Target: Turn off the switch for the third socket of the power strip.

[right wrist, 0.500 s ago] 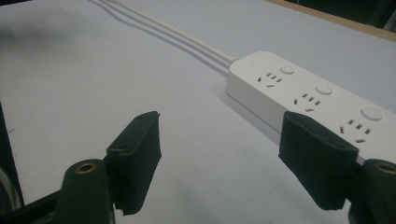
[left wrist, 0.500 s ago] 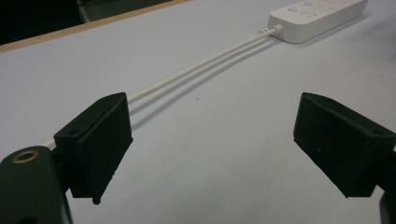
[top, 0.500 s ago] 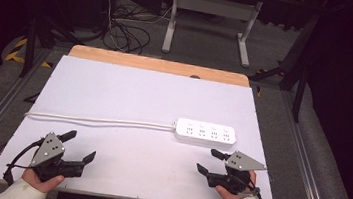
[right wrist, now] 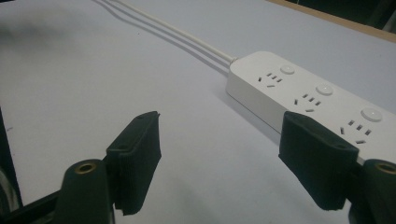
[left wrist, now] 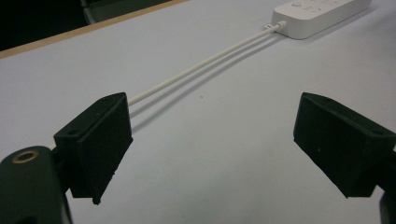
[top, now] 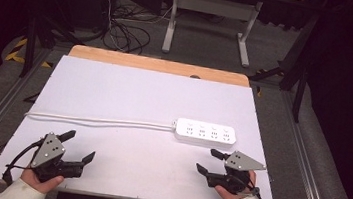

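Both grippers, left (top: 78, 146) and right (top: 207, 161), gape near an unlabelled power strip (top: 206, 133).

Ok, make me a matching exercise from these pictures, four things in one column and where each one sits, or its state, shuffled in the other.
Things:
1. white plastic power strip
2. thin white cable
3. left gripper
4. bare wooden strip of table

Places or states:
A. along the table's far edge
B. open, at the near left corner
C. just beyond the right gripper
D. runs leftward across the white tabletop

Pairs: 1-C, 2-D, 3-B, 4-A
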